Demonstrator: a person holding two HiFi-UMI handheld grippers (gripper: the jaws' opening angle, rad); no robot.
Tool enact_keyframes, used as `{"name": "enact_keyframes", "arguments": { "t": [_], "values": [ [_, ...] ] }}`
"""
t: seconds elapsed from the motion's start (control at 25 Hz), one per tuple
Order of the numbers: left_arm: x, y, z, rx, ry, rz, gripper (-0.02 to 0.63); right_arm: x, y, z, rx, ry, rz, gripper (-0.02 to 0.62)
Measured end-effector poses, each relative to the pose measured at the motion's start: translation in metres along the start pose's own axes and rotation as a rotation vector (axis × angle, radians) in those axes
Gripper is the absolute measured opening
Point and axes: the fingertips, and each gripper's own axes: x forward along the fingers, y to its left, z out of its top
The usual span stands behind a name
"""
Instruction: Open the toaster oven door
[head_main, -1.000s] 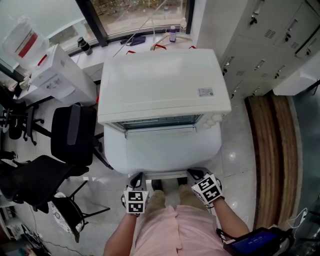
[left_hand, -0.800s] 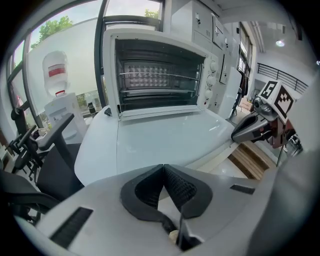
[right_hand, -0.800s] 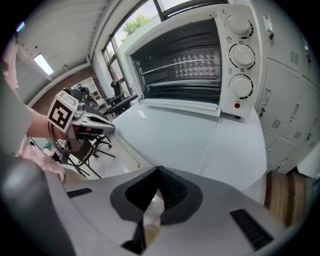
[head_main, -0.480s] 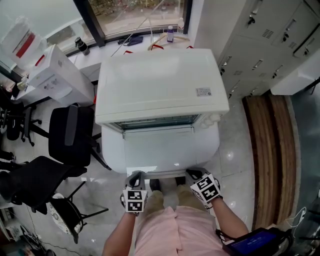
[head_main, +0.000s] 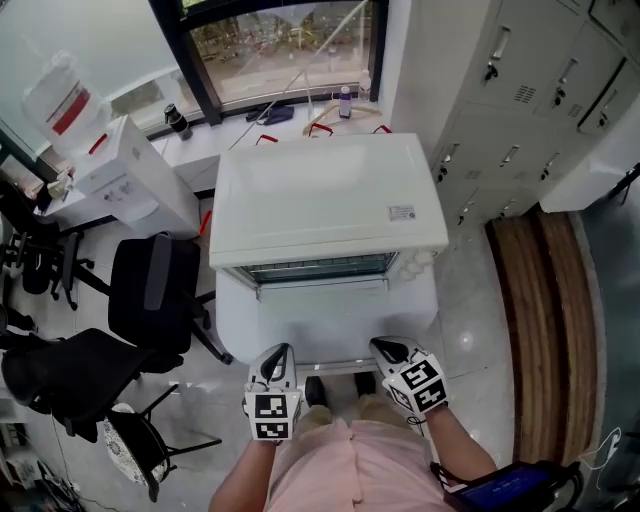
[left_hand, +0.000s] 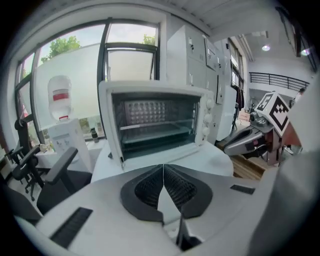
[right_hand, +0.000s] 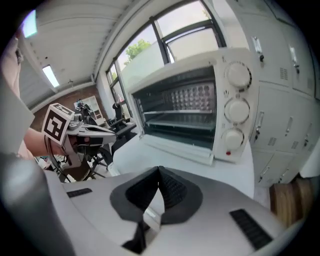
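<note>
Toaster oven (head_main: 330, 195): white; sits on white table (head_main: 405, 315), mid head view, far of both grippers; neither tool touches it.
Door (right_hand: 186, 147): open; dropped fwd to abt level along the oven's near edge; door glass (head_main: 320, 268) shows as a dark band from above.
Inside: cavity exposed; wire rack (left_hand: 156, 127) across it; perforated back wall visible.
Knobs (right_hand: 236, 109): three, stacked on the oven's right front panel; small red light (right_hand: 229, 152) under the lowest.
L gripper (head_main: 277, 356): jaws together, nothing betw them; held at the table's near edge, left of centre; apart from the door; marker cube (head_main: 272, 415) faces up.
R gripper (head_main: 388, 350): jaws together, empty too; at the table's near edge, right of centre; apart from the door; its cube (head_main: 420, 385) tilted a bit.
Grippers rel. to each other: side by side, near-level, well apart; each shows in the other's view.
Person: forearms & pink garment (head_main: 340, 470) at the near edge.
Left of table: black office chairs (head_main: 150, 290); water dispenser w/ red-labelled bottle (head_main: 60, 90) far left.
Right: grey lockers (head_main: 520, 90) far right; wood bench (head_main: 545, 300) on the floor.
Far side: window (head_main: 280, 40); small bottles on the sill.
</note>
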Motion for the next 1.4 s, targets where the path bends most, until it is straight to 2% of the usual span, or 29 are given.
{"name": "enact_keyframes", "arguments": {
  "t": [0.32,0.4,0.52,0.76,1.4],
  "values": [
    [-0.043,0.011,0.176,0.073,-0.394,0.087,0.014,-0.064,0.010,0.176,-0.130,-0.434,-0.104,0.000],
    [-0.056,0.010,0.210,0.079,-0.474,0.101,0.014,-0.084,0.015,0.208,-0.147,-0.526,-0.129,0.002],
    [-0.072,0.009,0.244,0.067,-0.549,0.113,0.014,-0.107,0.023,0.241,-0.191,-0.611,-0.169,0.002],
    [-0.084,0.001,0.267,0.057,-0.606,0.102,0.014,-0.130,0.025,0.260,-0.227,-0.671,-0.247,0.000],
    [-0.096,-0.007,0.260,0.053,-0.599,0.084,0.014,-0.142,0.035,0.255,-0.240,-0.711,-0.282,0.000]
  ]
}}
